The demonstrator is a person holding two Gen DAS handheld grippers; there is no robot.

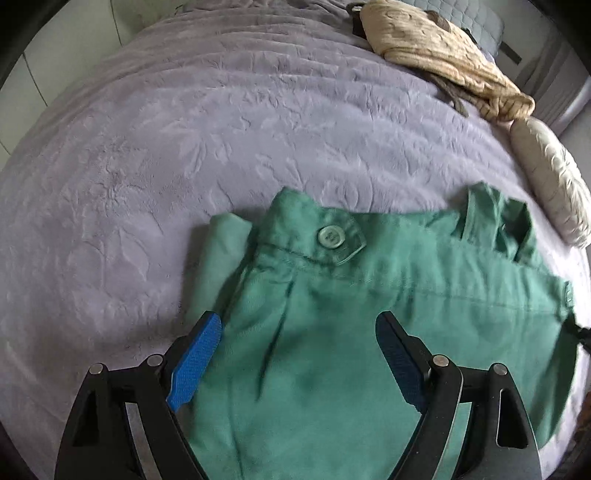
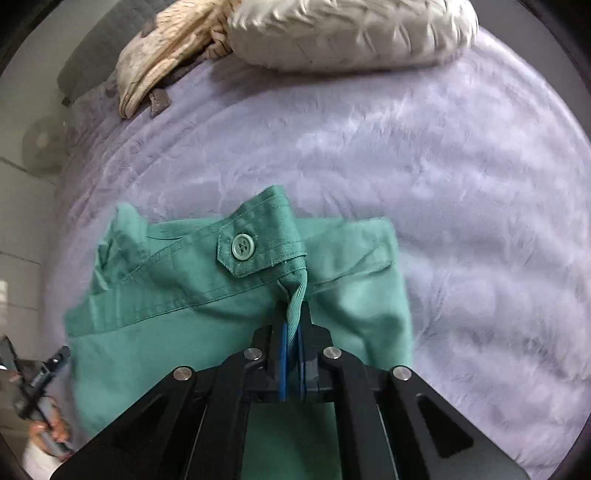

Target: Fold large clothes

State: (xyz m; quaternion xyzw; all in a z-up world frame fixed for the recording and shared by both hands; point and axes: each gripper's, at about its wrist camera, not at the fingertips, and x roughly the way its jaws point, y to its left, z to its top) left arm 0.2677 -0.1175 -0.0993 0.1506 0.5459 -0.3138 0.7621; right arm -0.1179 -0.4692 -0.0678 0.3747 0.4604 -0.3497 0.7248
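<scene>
A green garment point(image 1: 332, 314) with a buttoned waistband tab lies folded on the lilac bedspread point(image 1: 184, 147). My left gripper point(image 1: 299, 325) is open, its blue pads on either side of the cloth just above it, holding nothing. In the right wrist view the same green garment point(image 2: 177, 295) lies in front of me. My right gripper point(image 2: 293, 317) is shut on a twisted fold of the green cloth just below the button tab. The left gripper and the hand holding it show in the right wrist view point(image 2: 40, 380) at the lower left.
A beige knitted garment point(image 1: 443, 59) lies at the far right of the bed, with a cream cushion point(image 1: 550, 184) beside it. Both also show in the right wrist view, the cushion point(image 2: 351, 33) at the top. A grey pillow point(image 2: 96, 48) lies at the upper left.
</scene>
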